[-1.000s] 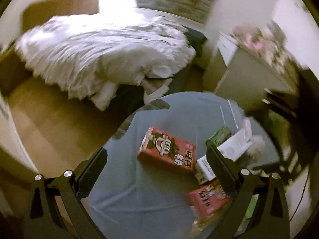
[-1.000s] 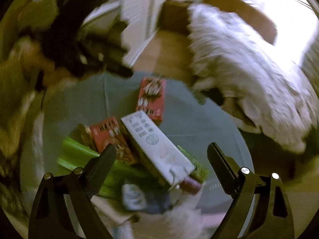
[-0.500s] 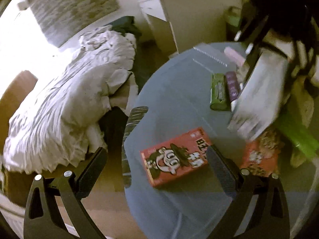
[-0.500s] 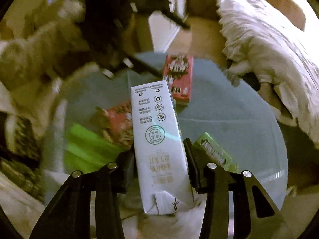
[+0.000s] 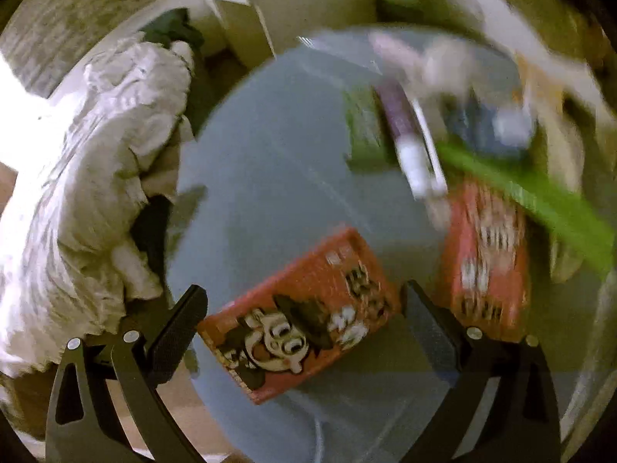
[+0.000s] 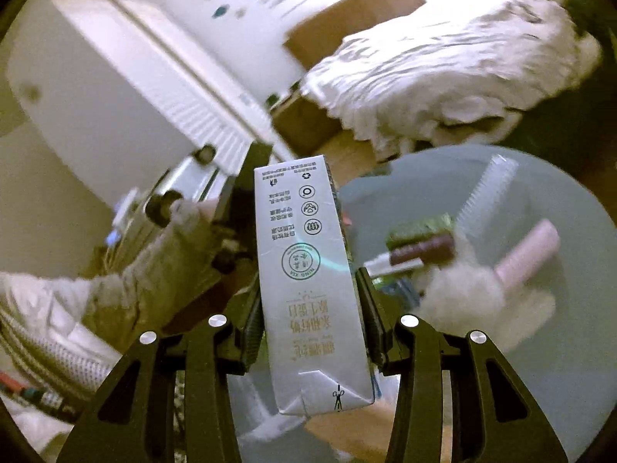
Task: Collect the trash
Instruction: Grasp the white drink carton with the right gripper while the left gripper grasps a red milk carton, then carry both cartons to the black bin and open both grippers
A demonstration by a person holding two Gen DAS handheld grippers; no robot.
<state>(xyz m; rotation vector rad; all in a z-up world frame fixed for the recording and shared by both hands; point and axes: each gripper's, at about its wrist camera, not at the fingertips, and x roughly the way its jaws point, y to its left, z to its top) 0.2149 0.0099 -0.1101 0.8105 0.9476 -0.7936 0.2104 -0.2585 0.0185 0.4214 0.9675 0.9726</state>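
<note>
In the left wrist view my left gripper [image 5: 300, 320] is open, its fingers on either side of a red milk carton [image 5: 297, 316] that lies flat on the round grey table [image 5: 270, 162]. A second red carton [image 5: 482, 258], a green box [image 5: 364, 131], a purple tube [image 5: 401, 127] and a green bag [image 5: 532, 193] lie further right, blurred. In the right wrist view my right gripper [image 6: 308, 308] is shut on a tall white carton [image 6: 308, 281], lifted above the table [image 6: 540, 328].
A bed with a rumpled white duvet [image 5: 85, 177] stands left of the table; it also shows in the right wrist view [image 6: 443, 65]. A pink roll [image 6: 528, 254] and white tissue [image 6: 474, 293] lie on the table. A white cabinet [image 5: 246, 19] stands behind.
My right gripper closed on the white carton and lifted it off the table, swinging left. My left gripper moved down to the red carton, which now sits between its open fingers.
</note>
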